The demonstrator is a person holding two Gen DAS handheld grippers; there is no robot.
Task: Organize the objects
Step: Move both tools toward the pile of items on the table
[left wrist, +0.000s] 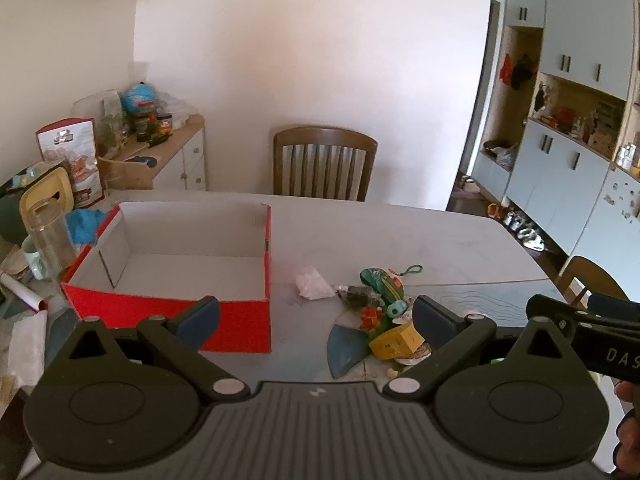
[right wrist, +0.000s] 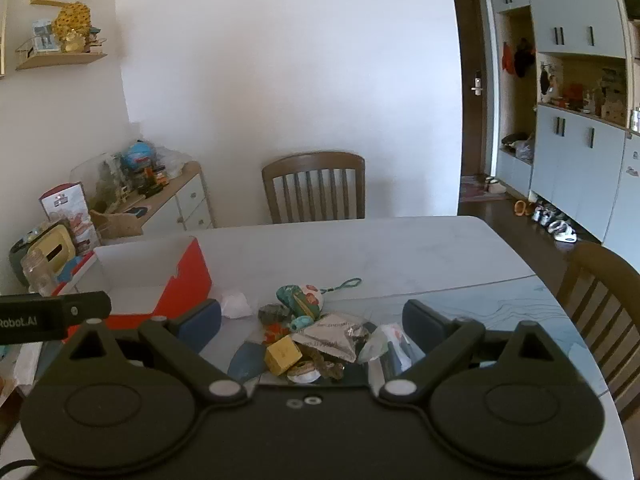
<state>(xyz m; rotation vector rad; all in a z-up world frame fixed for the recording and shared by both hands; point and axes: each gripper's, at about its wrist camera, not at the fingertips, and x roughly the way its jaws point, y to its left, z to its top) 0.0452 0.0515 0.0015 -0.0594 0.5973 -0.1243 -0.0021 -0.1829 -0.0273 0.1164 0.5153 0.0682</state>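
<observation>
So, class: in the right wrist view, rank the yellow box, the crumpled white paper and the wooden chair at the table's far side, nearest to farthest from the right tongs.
1. Yellow box, between the open tongs.
2. Crumpled white paper, left, by the red box.
3. Wooden chair, behind the table.

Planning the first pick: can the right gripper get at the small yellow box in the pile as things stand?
Probably yes. The right gripper is open and empty, and the yellow box lies between its fingers' line, top exposed, though a blue wedge and brown scraps crowd its sides.
</observation>
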